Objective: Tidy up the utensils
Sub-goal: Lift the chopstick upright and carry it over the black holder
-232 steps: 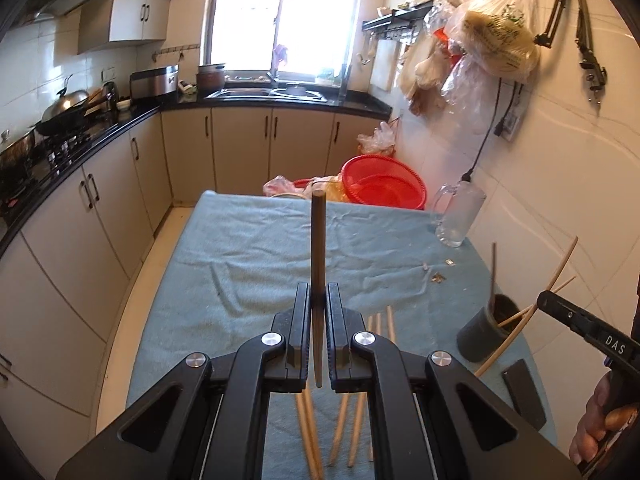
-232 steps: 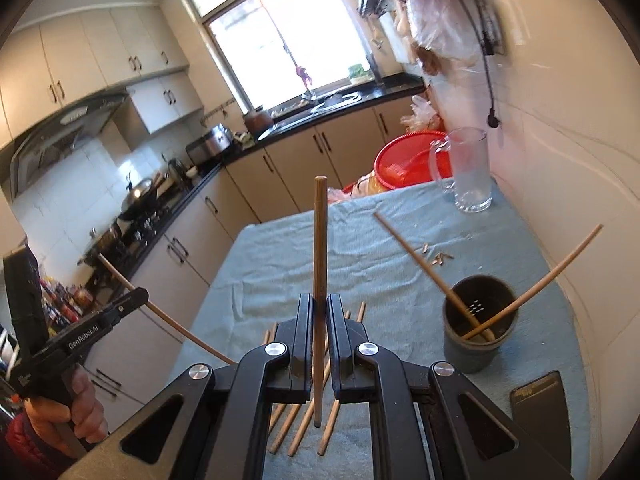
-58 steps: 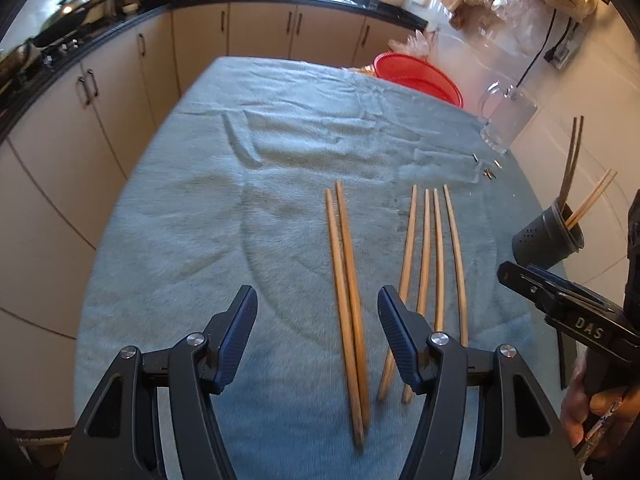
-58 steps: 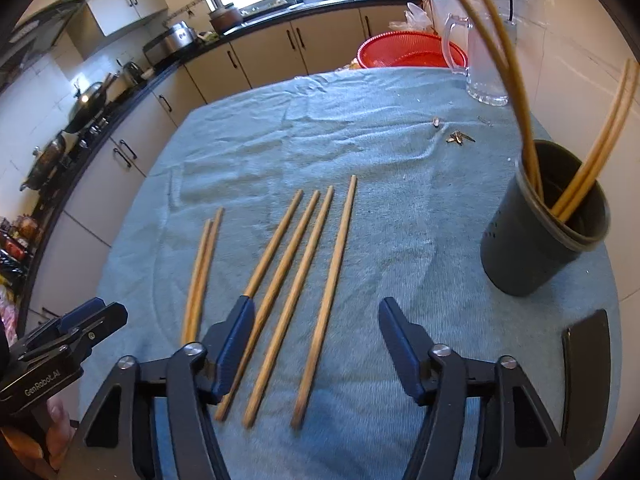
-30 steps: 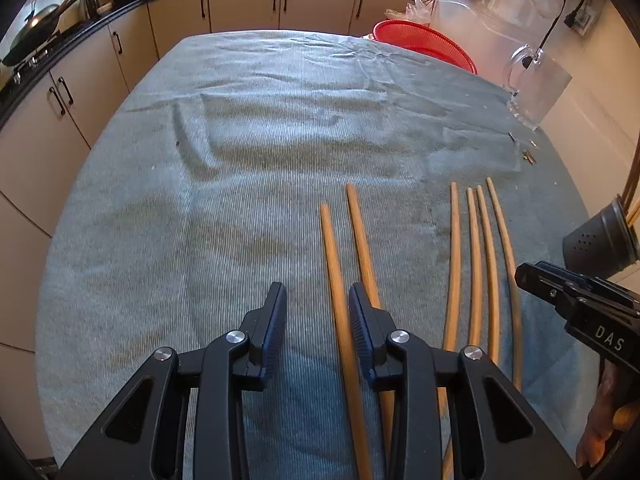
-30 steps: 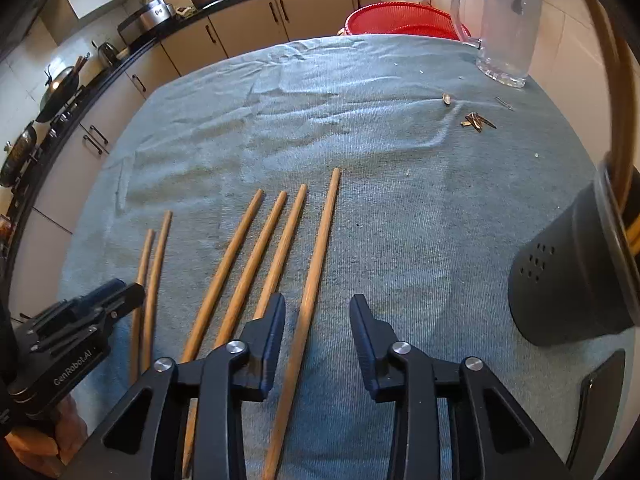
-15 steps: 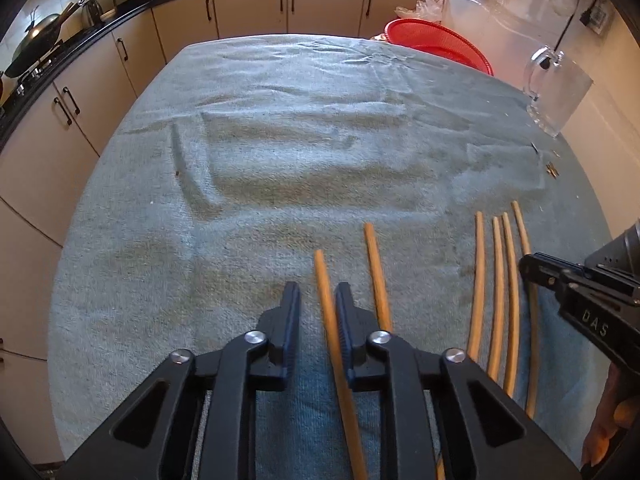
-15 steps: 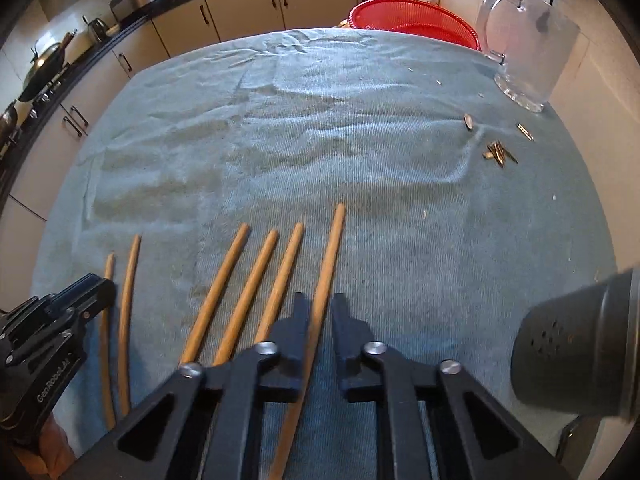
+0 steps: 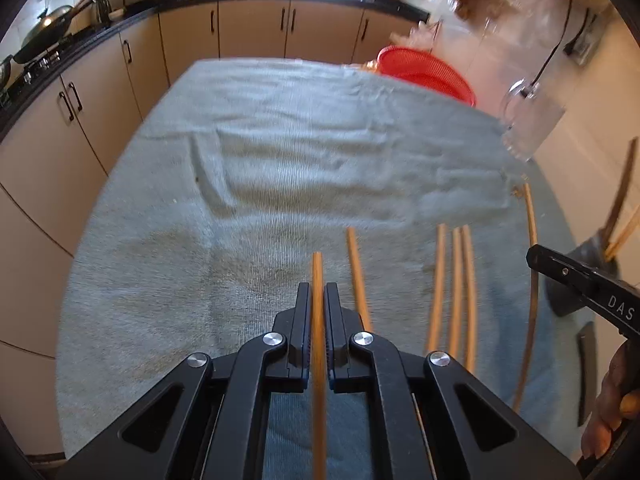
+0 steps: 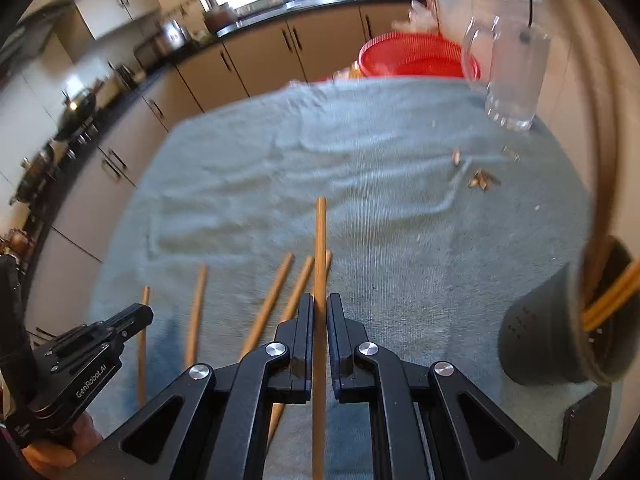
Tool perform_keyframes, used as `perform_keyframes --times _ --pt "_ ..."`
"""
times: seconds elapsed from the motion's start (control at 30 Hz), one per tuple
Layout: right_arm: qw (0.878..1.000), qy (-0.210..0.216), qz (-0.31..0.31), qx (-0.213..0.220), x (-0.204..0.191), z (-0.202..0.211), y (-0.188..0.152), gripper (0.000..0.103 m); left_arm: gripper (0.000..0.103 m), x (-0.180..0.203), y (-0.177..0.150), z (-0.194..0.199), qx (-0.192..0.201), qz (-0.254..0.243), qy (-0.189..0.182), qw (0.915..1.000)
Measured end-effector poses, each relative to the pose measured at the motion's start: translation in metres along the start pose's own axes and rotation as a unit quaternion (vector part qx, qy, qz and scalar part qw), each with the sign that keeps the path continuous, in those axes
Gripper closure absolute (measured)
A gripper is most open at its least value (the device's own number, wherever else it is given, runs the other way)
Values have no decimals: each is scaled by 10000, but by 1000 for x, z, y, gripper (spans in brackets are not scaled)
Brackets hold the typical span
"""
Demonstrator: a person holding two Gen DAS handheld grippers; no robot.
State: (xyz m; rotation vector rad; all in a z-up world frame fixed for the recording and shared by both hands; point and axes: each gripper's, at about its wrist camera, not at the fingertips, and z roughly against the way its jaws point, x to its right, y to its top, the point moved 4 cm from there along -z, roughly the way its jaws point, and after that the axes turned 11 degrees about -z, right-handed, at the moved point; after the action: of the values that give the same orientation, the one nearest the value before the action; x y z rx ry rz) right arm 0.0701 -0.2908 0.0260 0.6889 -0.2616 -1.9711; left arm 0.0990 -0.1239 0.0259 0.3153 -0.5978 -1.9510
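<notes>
My left gripper [image 9: 317, 292] is shut on a wooden chopstick [image 9: 317, 268] that points forward just above the grey-blue cloth [image 9: 280, 152]. My right gripper [image 10: 319, 302] is shut on another wooden chopstick [image 10: 320, 240], lifted off the cloth. Several loose chopsticks [image 9: 456, 280] lie on the cloth between the two grippers; they also show in the right wrist view [image 10: 272, 300]. The dark holder cup [image 10: 560, 340] with several chopsticks in it stands at the right.
A glass mug [image 10: 516, 68] and a red basket [image 10: 416, 56] stand at the far right of the table. Small scraps [image 10: 482, 179] lie on the cloth. A dark flat object [image 10: 584, 432] lies near the cup. Kitchen cabinets [image 9: 248, 28] run behind and to the left.
Both grippers came down over chopsticks, shut on one each, and have begun to lift them. The right chopstick has risen clear of the row on the cloth.
</notes>
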Motion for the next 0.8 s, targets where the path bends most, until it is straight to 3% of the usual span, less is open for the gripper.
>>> perform_keyframes --times 0.3,0.8 --pt "9976 249 50 646 -4 65 -15 96 98 16 -2 65 650 -135 36 9978" --pt "9913 554 160 1180 4 141 -42 96 98 41 -10 133 1137 -294 102 9930"
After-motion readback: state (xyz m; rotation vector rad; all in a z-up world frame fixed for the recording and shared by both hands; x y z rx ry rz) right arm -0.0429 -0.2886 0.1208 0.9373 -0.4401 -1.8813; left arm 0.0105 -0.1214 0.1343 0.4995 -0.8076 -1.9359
